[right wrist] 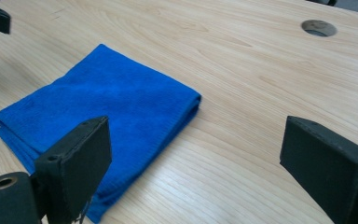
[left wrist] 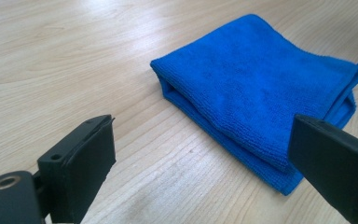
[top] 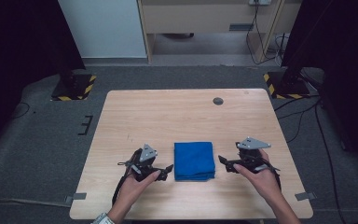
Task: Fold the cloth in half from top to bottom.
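Two grippers — left [top: 168, 169], right [top: 223, 161], jaws spread, nothing pinched — flank one folded blue cloth [top: 194, 160], seemingly untouched.

A light wooden table [top: 186, 112] stands on grey carpet [top: 42, 140]. Beyond its far edge are a pale wooden cabinet [top: 205, 18] and a white wall panel [top: 102, 28]; black curtains [top: 23, 42] hang at both sides.

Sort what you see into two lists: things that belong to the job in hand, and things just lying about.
In the job:
blue cloth, folded
left gripper, open
right gripper, open

Lying about:
table
round hole in the table
cables on the floor
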